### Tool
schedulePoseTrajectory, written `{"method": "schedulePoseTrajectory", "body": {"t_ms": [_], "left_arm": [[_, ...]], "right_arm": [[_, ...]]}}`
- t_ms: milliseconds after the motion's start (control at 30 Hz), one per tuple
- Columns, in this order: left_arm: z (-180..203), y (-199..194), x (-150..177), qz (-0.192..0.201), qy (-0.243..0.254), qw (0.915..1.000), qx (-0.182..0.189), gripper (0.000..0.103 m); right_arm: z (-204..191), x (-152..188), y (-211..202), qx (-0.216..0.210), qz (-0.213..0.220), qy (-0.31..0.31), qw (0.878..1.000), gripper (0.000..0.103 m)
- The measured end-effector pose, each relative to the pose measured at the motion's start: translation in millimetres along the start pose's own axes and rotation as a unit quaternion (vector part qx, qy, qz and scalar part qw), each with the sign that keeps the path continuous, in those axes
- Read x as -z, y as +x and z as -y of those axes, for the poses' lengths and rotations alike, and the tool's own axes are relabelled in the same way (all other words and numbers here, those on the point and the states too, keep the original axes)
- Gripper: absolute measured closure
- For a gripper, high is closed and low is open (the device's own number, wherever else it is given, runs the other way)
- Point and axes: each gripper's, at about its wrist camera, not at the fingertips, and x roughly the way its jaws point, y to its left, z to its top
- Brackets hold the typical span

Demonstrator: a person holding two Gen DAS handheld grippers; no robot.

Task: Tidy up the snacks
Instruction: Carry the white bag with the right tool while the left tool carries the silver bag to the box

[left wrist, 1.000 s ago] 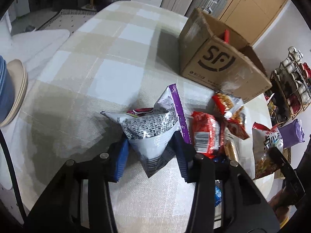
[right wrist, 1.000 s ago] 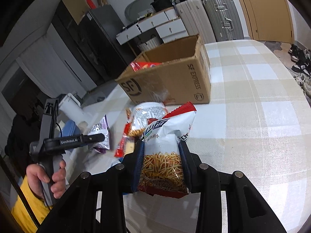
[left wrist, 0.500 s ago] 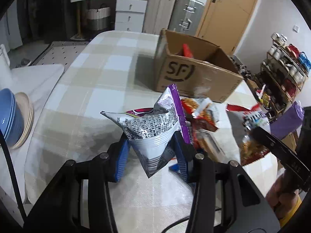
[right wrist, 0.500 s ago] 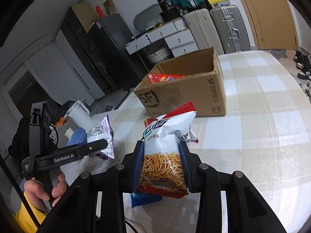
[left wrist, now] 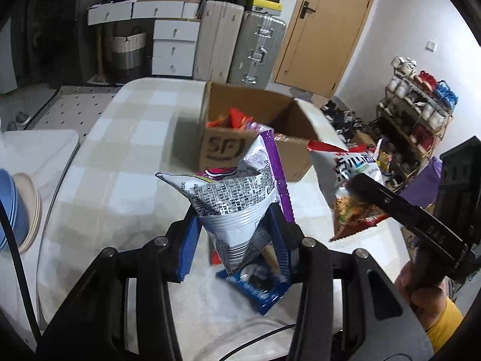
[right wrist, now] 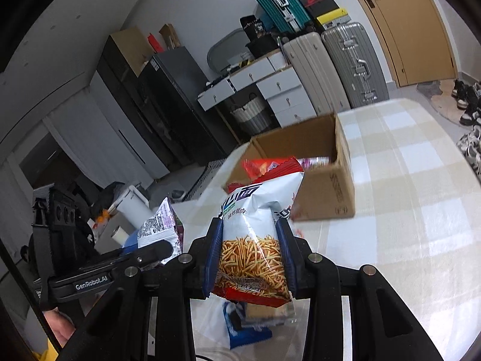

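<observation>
Snacks were up off the table in both my grippers. My left gripper [left wrist: 236, 236] was clamped on a silver-and-purple snack bag [left wrist: 237, 198], blue pads [left wrist: 188, 249] pinching its lower half; the bag stood roughly upright, long axis running away from the camera, its crumpled top flaring wide and the purple seam pointing toward the cardboard box [left wrist: 261, 138]. My right gripper [right wrist: 249, 255] was closed tight on a white-and-red bag of fried sticks [right wrist: 255, 240], held upright too, red bottom edge nearest the camera and the printed top leaning toward the box [right wrist: 300, 174].

From the left view, I could see that stick bag [left wrist: 354, 189] hanging to the right, tilted, with the right gripper's black finger [left wrist: 396, 207] across it and a hand [left wrist: 421, 288] in a yellow sleeve below. From the right view, the purple bag [right wrist: 162, 228] sat left of centre in the other tool.

Ahead, the box stood open on the checked tablecloth [left wrist: 120, 150], red and pink packets [right wrist: 270, 165] already lying inside. Below my grippers, a blue packet [left wrist: 261, 288] lay flat on the table, well apart from the box. Suitcases [left wrist: 240, 36] and a white drawer unit [left wrist: 173, 45] lined the back wall.
</observation>
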Motion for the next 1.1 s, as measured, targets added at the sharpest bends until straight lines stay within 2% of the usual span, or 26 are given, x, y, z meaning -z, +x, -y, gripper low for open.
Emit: {"method": "schedulePoseTrajectory", "body": {"t_ms": [33, 133, 267, 333, 567, 900, 1000, 1100], "left_arm": [[2, -1, -5, -0.001, 0.001, 1.0, 0.006, 0.062], [11, -5, -25, 0.01, 0.016, 0.9998, -0.006, 0.062], [19, -6, -60, 0.009, 0.033, 0.9994, 0.005, 0.062], [19, -3, -75, 0.014, 0.037, 0.9992, -0.005, 0.062], [16, 27, -131, -0.004, 0.033, 0.9994, -0.002, 0.062], [15, 110, -193, -0.042, 0.029, 0.9987, 0.001, 0.062], [13, 141, -205, -0.06, 0.026, 0.9979, -0.004, 0.062], [10, 172, -211, -0.07, 0.023, 0.9973, 0.006, 0.062]], "right_arm": [[-1, -6, -2, -0.002, 0.002, 0.0, 1.0, 0.067], [-2, -27, -4, -0.002, 0.01, -0.001, 1.0, 0.067], [-2, -55, -3, -0.003, 0.02, 0.002, 1.0, 0.067], [-1, -68, 1, -0.005, 0.022, 0.007, 1.0, 0.067], [10, -104, 22, 0.025, 0.026, 0.018, 0.999, 0.067], [22, -129, 78, 0.061, 0.001, -0.006, 0.998, 0.067], [25, -131, 99, 0.098, -0.016, -0.025, 0.995, 0.067], [30, -130, 118, 0.115, -0.031, -0.033, 0.992, 0.067]]}}
